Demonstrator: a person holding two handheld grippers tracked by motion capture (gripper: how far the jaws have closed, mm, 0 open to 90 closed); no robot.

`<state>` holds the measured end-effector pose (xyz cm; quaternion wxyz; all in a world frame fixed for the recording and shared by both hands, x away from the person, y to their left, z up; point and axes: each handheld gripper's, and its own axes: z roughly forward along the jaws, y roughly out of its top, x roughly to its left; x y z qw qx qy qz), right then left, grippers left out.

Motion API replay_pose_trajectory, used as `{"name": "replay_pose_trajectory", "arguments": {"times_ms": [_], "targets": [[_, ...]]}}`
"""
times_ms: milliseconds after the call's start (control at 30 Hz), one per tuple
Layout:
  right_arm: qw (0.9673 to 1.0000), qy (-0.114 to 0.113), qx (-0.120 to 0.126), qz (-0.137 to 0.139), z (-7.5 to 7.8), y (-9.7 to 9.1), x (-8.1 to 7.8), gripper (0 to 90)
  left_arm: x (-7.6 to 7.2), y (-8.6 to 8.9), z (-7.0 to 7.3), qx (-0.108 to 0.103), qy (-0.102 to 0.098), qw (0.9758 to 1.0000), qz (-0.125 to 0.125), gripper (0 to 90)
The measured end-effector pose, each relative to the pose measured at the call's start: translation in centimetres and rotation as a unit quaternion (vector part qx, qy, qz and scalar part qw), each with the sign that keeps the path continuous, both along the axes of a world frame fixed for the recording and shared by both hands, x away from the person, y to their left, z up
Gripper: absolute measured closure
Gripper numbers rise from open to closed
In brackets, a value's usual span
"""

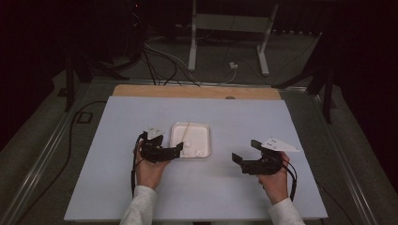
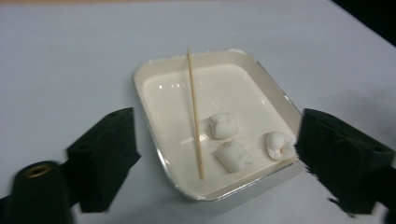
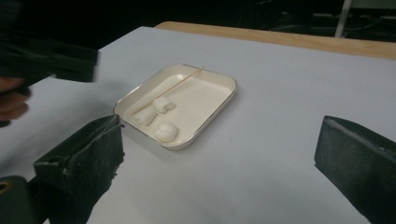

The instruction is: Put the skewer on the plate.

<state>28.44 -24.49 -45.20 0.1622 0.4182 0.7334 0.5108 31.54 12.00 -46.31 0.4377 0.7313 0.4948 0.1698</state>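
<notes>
Black jaws of the left gripper [image 2: 205,158] stand wide and released with nothing between them, just over the near edge of the white tray [image 2: 154,130], and the right gripper [image 3: 219,158] is likewise spread empty, off to the side. Wooden skewer [image 2: 194,112] lies loose in the tray, tip propped on the far rim, beside three marshmallows [image 2: 233,156]. Risks as I see them: a pinch on the thin stick rolls it off the rim, or a jaw catches the light tray and shoves it, scattering the pieces.
</notes>
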Motion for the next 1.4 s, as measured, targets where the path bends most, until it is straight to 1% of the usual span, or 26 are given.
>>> {"name": "replay_pose_trajectory", "arguments": {"times_ms": [67,100,167,200,267,333,433,467,533,567,667,833,933,1033,1200,1267,1367,1400], "targets": [[1.0000,-0.007,-0.002,-0.001,0.0,-0.2,-0.1,1.2,-0.8,0.7,0.5,0.008,-0.017,0.9998,-0.006,1.5],[0.9999,-0.011,-0.002,-0.001,0.1,-0.3,-0.2,1.2,-1.2,1.1,0.7,0.007,-0.026,0.9996,-0.008,0.8],[0.9998,-0.022,-0.004,-0.001,0.1,-0.6,-0.4,1.2,-2.0,2.0,1.1,-0.006,-0.045,0.9989,-0.012,0.7],[0.9997,-0.024,-0.003,-0.002,0.1,-0.9,-0.6,1.2,-2.4,2.4,1.3,-0.010,-0.056,0.9983,-0.014,0.7],[0.9994,-0.033,0.000,-0.004,0.0,-1.4,-0.8,1.2,-3.2,3.0,1.6,-0.008,-0.073,0.9971,-0.022,0.7],[0.9991,-0.042,0.001,-0.007,0.0,-2.1,-1.1,1.2,-4.0,3.6,1.9,-0.004,-0.091,0.9955,-0.029,0.7],[0.9985,-0.054,0.002,-0.013,-0.2,-3.1,-1.6,1.2,-5.2,4.5,2.2,-0.006,-0.117,0.9927,-0.030,0.7],[0.9983,-0.055,0.002,-0.015,-0.3,-3.5,-1.7,1.2,-5.6,4.8,2.2,-0.004,-0.125,0.9918,-0.028,0.7],[0.9980,-0.061,0.001,-0.020,-0.6,-4.3,-2.0,1.3,-6.4,5.4,2.2,0.004,-0.144,0.9892,-0.025,0.7],[0.9978,-0.062,-0.001,-0.022,-0.7,-4.6,-2.2,1.3,-6.7,5.7,2.2,0.008,-0.150,0.9884,-0.023,0.7],[0.9973,-0.068,-0.001,-0.029,-1.0,-5.6,-2.6,1.3,-7.6,6.9,2.1,0.010,-0.161,0.9869,-0.015,0.7],[0.9963,-0.075,0.002,-0.042,-1.3,-6.9,-3.0,1.3,-8.7,8.9,1.4,0.000,-0.165,0.9862,0.011,0.7],[0.9959,-0.077,0.006,-0.048,-1.5,-7.4,-3.2,1.3,-9.0,9.8,1.0,-0.003,-0.160,0.9869,0.021,0.7],[0.9955,-0.077,0.007,-0.055,-1.8,-7.9,-3.3,1.3,-9.3,10.6,0.6,-0.007,-0.160,0.9866,0.031,0.7],[0.9950,-0.076,0.009,-0.064,-2.0,-8.5,-3.5,1.3,-9.9,11.7,0.3,-0.016,-0.170,0.9842,0.048,0.7],[0.9949,-0.074,0.010,-0.068,-2.1,-8.7,-3.5,1.3,-10.1,12.0,0.2,-0.013,-0.173,0.9834,0.054,0.7],[0.9949,-0.072,0.009,-0.070,-2.1,-8.7,-3.5,1.3,-10.1,12.4,0.0,-0.010,-0.169,0.9835,0.064,0.7],[0.9950,-0.071,0.009,-0.070,-2.2,-8.7,-3.4,1.3,-10.1,12.4,-0.1,-0.007,-0.166,0.9839,0.066,0.7]]}}
